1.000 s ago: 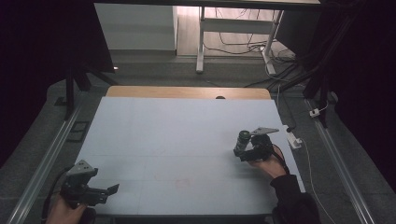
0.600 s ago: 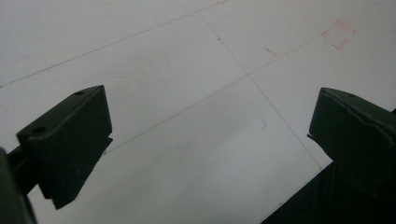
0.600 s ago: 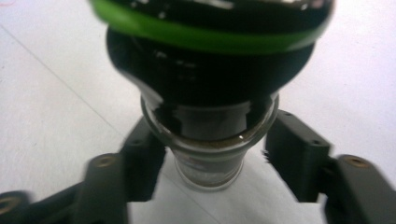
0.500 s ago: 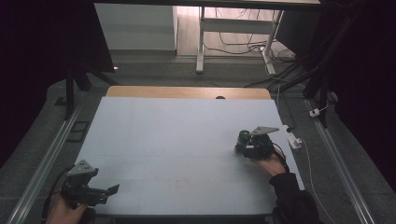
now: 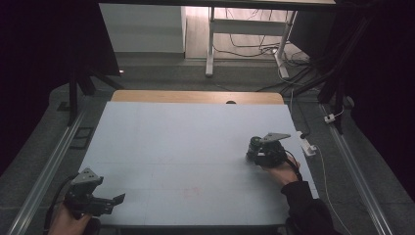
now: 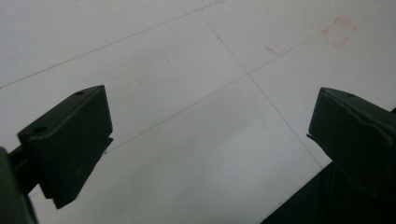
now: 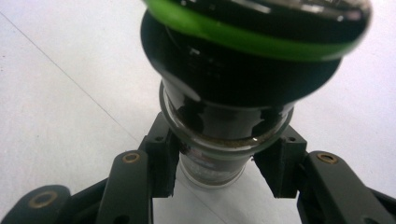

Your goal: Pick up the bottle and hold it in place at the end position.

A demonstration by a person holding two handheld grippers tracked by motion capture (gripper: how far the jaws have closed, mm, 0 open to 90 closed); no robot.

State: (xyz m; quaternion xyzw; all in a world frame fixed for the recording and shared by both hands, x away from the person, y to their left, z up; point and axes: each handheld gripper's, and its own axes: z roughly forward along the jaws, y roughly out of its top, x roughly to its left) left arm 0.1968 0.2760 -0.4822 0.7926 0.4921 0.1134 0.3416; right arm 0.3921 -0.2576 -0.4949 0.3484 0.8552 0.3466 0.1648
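Left gripper [image 6: 205,158] w/ black jaws wide apart, nothing btwn them, over white table [image 6: 187,70]; thin dark lines cross the surface, faint red mark [image 6: 339,33] top right, maybe a drawn square

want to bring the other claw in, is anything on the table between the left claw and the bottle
Nothing visible: bare table lies between the open left claw and the bottle, which the right claw grips.

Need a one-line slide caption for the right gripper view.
Right tool closed on the glass neck of a dark bottle with a green-ringed black cap, over the white table.
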